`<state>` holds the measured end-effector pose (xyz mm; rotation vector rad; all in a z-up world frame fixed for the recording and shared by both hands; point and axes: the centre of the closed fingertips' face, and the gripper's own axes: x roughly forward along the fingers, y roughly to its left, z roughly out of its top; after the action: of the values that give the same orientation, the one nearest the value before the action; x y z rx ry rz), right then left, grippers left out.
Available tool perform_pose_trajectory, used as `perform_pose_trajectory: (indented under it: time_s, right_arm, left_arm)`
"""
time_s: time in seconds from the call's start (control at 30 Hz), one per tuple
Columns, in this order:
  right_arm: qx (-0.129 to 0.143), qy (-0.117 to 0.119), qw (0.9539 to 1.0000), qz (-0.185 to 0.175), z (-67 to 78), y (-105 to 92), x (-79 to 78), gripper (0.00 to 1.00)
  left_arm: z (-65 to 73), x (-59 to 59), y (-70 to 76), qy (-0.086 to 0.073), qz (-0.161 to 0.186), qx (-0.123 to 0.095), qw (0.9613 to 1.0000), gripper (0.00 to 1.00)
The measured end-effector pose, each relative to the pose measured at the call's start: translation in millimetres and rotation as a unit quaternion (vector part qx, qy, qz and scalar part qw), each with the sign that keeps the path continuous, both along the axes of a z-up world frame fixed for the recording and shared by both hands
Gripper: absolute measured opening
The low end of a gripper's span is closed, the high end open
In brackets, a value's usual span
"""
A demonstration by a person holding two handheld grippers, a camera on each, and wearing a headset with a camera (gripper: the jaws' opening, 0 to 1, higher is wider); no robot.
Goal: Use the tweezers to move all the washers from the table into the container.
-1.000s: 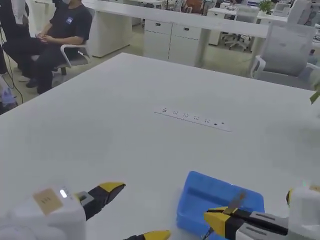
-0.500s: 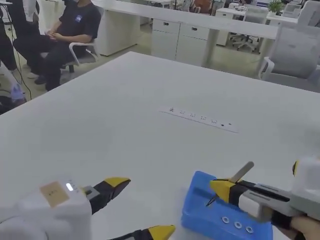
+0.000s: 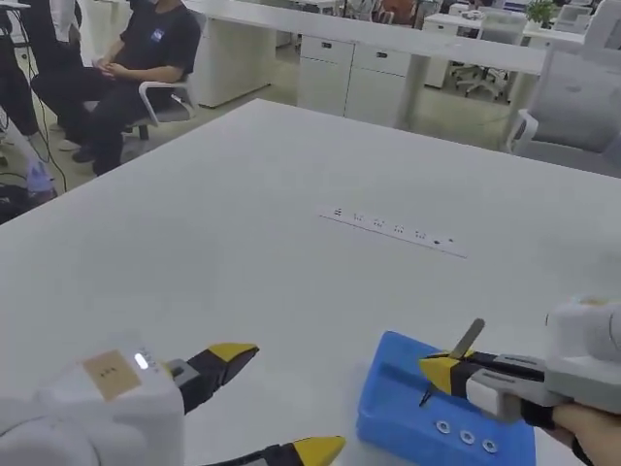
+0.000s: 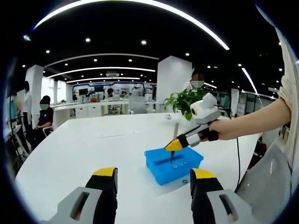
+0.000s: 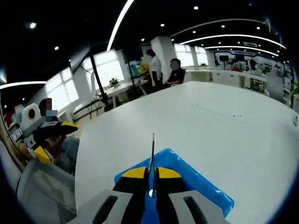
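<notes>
A blue container sits on the white table near the front. Three small washers lie in a row inside it. My right gripper hovers over the container, shut on thin metal tweezers whose tip points down into it. In the right gripper view the tweezers run forward between the closed yellow jaws of the right gripper, above the container. My left gripper stands open to the left of the container and holds nothing. The left gripper view shows the left gripper facing the container and the right gripper.
A flush row of sockets crosses the middle of the table. A person sits on a chair beyond the far left table edge. Office chairs and desks stand at the back right. A potted plant stands behind the container.
My right gripper has lifted the tweezers upward over the container, uncovering the washers inside. The head camera has shifted. My left gripper has stayed open and almost still.
</notes>
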<state>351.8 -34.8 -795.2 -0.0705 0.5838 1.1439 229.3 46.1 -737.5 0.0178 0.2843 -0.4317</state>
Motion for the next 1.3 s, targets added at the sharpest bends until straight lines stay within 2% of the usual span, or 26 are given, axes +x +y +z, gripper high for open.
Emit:
perform_pose_trajectory:
  time_s: [0.13,0.33,0.6,1.3]
  right_arm:
    - [-0.005,-0.001,1.0,-0.004,-4.6,-0.8,3.2,0.03]
    - [-0.007,0.013,0.9998,-0.014,-17.4,-0.9,13.8,0.03]
    - [-0.024,0.017,0.9995,-0.015,-29.3,-1.6,12.8,0.03]
    - [-0.034,0.003,0.9993,-0.015,-33.1,-3.6,12.1,0.03]
  left_arm:
    - [-0.9,0.0,-1.1,0.002,-0.002,0.002,1.0,0.63]
    - [-1.1,0.2,-1.8,0.002,-0.005,0.004,1.0,0.63]
    - [-0.9,0.2,-0.9,0.002,-0.003,0.004,1.0,0.62]
    - [-1.1,-0.1,-1.3,0.002,-0.005,0.005,1.0,0.62]
